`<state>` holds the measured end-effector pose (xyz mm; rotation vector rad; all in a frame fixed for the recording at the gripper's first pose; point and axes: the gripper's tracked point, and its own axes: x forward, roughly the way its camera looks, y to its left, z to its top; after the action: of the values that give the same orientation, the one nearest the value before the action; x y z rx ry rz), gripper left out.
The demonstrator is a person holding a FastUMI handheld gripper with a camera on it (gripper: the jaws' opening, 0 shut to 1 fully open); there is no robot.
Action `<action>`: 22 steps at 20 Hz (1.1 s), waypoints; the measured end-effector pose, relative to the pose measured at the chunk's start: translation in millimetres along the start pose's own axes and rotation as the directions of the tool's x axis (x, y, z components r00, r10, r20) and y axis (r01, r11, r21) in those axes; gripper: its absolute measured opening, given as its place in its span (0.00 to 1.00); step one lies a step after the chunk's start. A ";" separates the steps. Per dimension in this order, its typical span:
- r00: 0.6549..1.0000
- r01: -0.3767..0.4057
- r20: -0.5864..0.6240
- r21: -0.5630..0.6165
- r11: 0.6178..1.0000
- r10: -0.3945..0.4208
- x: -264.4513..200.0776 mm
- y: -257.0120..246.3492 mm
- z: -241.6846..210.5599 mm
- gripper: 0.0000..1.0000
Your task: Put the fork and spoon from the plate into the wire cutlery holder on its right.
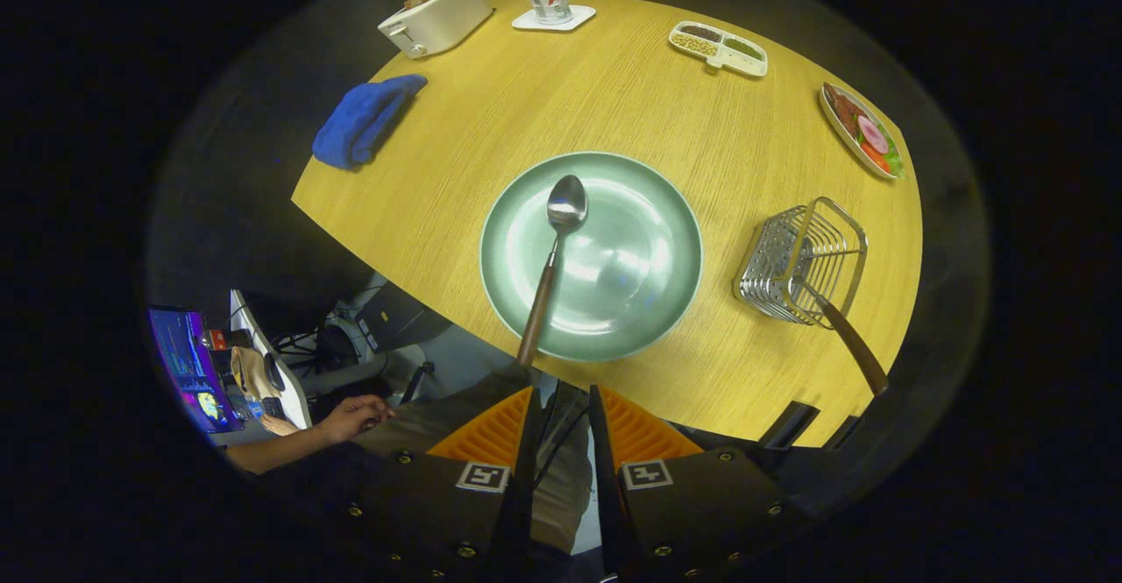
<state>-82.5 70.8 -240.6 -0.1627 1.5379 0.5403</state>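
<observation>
A: Going left to right, what's on the table (614,118)?

B: A blue cloth (364,120) and a toaster (436,17) at the far left. Then the green plate (653,215), with the spoon (552,259) lying across it, bowl away from the fingers, wooden handle jutting over the near rim.

A: And the fork?

B: A wooden-handled piece (846,337) stands tilted in the wire cutlery holder (802,263), right of the plate; its head is hidden by the wires.

A: The gripper (561,408)?

B: Held short of the plate, orange fingers (491,434) nearly together with only a narrow slit between them, holding nothing and touching nothing.
</observation>
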 end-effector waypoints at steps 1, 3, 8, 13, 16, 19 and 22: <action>1.000 -0.008 0.002 0.001 1.000 0.008 4.0 5.3 2.7 0.33; 1.000 -0.008 0.002 0.008 1.000 0.008 14.0 9.1 7.3 0.33; 1.000 -0.013 -0.007 0.027 1.000 0.013 37.0 18.6 18.8 0.33; 0.999 -0.017 -0.030 0.041 0.999 0.018 59.0 22.7 26.6 0.32; 0.999 -0.009 -0.038 0.042 0.999 0.010 67.7 21.6 30.9 0.33; 0.998 -0.007 -0.058 0.053 0.999 0.010 82.1 18.0 29.9 0.33; 0.997 0.005 -0.073 0.059 0.998 -0.001 92.5 12.8 29.2 0.33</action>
<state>-66.9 115.7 -326.1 -0.1407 1.6229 0.4907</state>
